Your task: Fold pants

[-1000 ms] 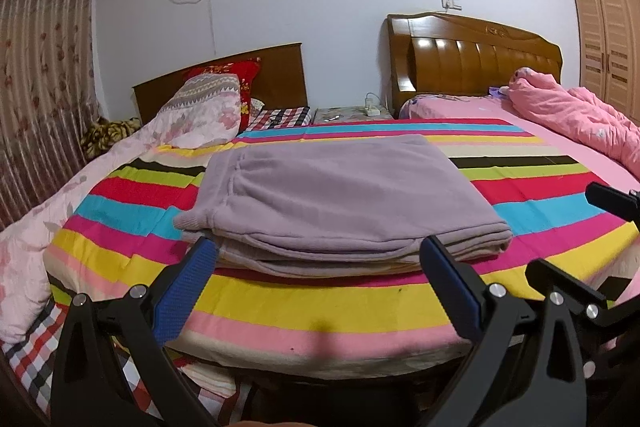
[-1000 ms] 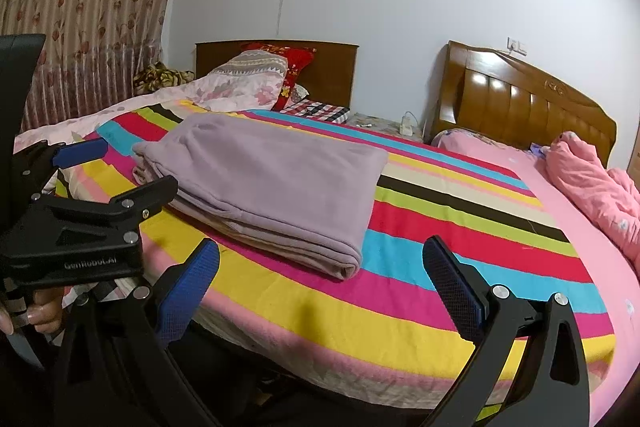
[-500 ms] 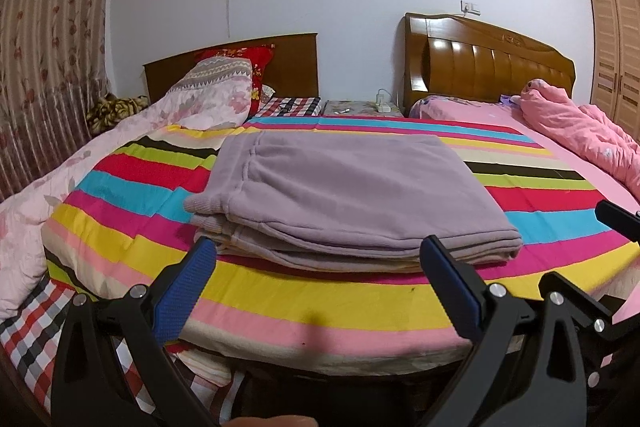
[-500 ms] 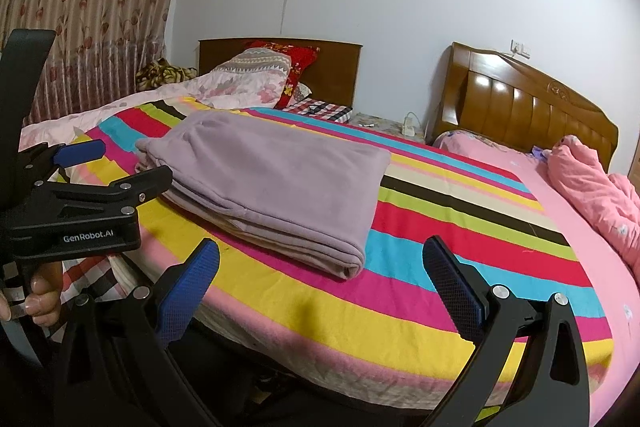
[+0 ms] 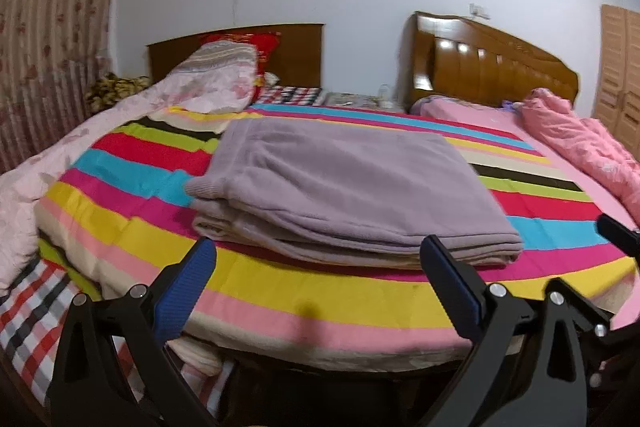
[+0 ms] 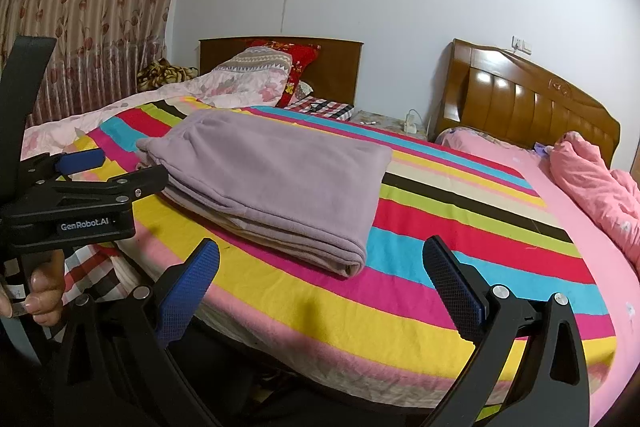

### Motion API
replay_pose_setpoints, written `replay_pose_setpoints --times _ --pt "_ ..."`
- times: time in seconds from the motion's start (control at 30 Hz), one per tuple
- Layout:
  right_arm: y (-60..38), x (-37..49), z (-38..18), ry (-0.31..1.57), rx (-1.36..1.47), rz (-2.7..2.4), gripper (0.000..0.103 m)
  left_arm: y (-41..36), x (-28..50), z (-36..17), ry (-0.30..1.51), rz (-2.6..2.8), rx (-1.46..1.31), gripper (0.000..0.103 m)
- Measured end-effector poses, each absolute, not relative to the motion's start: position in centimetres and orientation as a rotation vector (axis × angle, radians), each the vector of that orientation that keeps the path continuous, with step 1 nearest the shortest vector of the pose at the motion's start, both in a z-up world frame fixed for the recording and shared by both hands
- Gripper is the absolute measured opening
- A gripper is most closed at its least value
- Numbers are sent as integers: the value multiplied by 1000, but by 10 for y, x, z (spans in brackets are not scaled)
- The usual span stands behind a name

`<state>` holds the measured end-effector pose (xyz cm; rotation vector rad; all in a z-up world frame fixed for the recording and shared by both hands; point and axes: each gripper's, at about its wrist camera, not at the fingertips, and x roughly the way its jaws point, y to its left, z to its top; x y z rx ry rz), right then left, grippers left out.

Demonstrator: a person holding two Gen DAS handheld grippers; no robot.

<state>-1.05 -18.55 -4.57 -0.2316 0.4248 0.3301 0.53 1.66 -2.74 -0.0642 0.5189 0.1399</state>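
Observation:
The purple pants (image 5: 348, 195) lie folded into a thick rectangle on the striped blanket (image 5: 320, 299), waistband toward the left. My left gripper (image 5: 316, 253) is open just short of the pants' near edge, with nothing between its blue pads. In the right wrist view the pants (image 6: 272, 179) sit left of centre on the blanket (image 6: 440, 235). My right gripper (image 6: 320, 253) is open and empty near the pants' right corner. The left gripper (image 6: 132, 165) shows there at the left, held by a hand (image 6: 44, 291).
A crumpled pink quilt (image 5: 580, 147) lies on the pink bed at the right. Pillows (image 5: 220, 75) and two wooden headboards (image 5: 492, 71) stand at the back. A flowered curtain (image 6: 88, 19) hangs at the left. The blanket's front edge drops off just beyond the grippers.
Both views have shifted slightly, and the left gripper sits a little higher in the right wrist view. The pants have not moved. Both grippers have stayed open.

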Motion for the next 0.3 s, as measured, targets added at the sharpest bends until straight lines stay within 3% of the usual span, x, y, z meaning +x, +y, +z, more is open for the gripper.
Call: replay_pose_setpoints --times 0.3 --pt "-236 -1 -34 400 -84 220 98 74 13 -36 546 307 -160 102"
